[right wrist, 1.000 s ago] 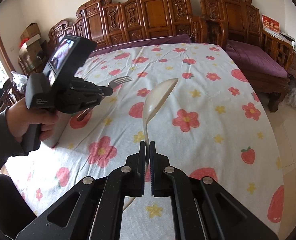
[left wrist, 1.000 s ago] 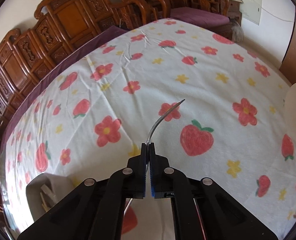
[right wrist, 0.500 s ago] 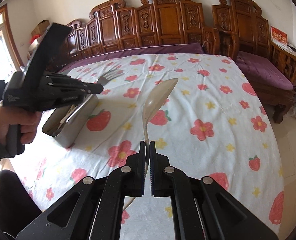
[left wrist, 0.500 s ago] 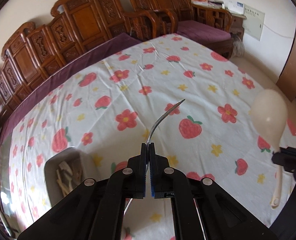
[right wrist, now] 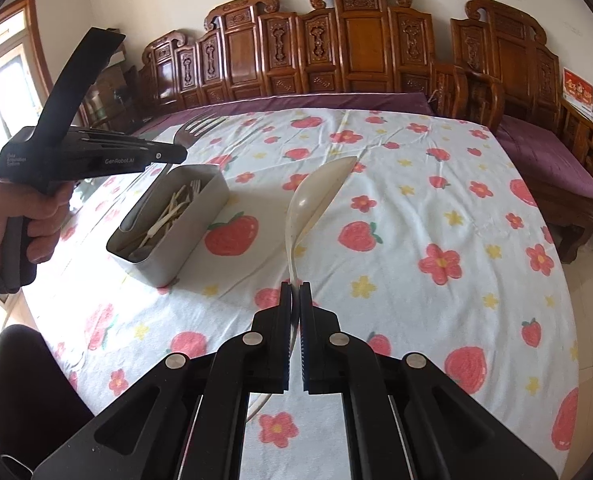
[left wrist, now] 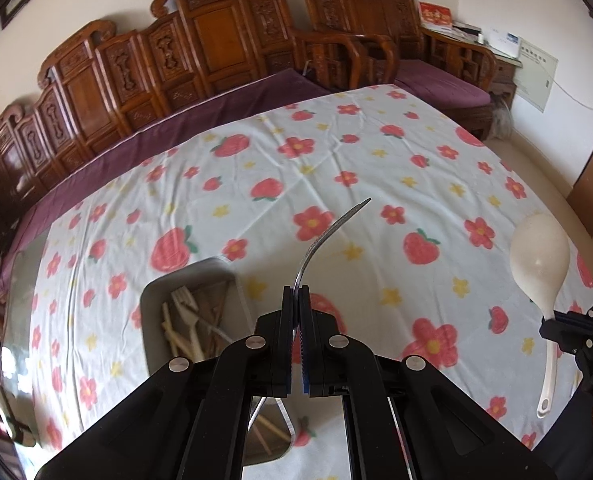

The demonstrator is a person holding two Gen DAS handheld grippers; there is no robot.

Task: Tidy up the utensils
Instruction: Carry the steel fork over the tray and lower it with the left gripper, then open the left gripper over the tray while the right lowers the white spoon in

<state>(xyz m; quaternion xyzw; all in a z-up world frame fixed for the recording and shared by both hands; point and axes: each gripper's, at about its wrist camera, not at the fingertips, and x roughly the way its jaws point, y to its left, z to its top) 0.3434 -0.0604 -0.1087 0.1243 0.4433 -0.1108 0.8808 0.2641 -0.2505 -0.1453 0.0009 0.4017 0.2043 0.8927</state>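
Left gripper (left wrist: pixel 296 294) clamps fork (left wrist: pixel 328 236), seemingly above tray (right wrist: pixel 200 220); right gripper (right wrist: pixel 295 290) clamps spoon (right wrist: pixel 316 200).

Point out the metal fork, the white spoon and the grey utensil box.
metal fork (left wrist: pixel 328 236), left wrist view, on its curved neck.
white spoon (right wrist: pixel 316 196), right wrist view, on its bowl.
grey utensil box (right wrist: pixel 192 232), right wrist view, on its long outer wall.

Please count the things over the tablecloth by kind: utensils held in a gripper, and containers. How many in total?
Metal fork, held in left gripper: 1
White spoon, held in right gripper: 1
Grey container with utensils inside: 1
Total: 3
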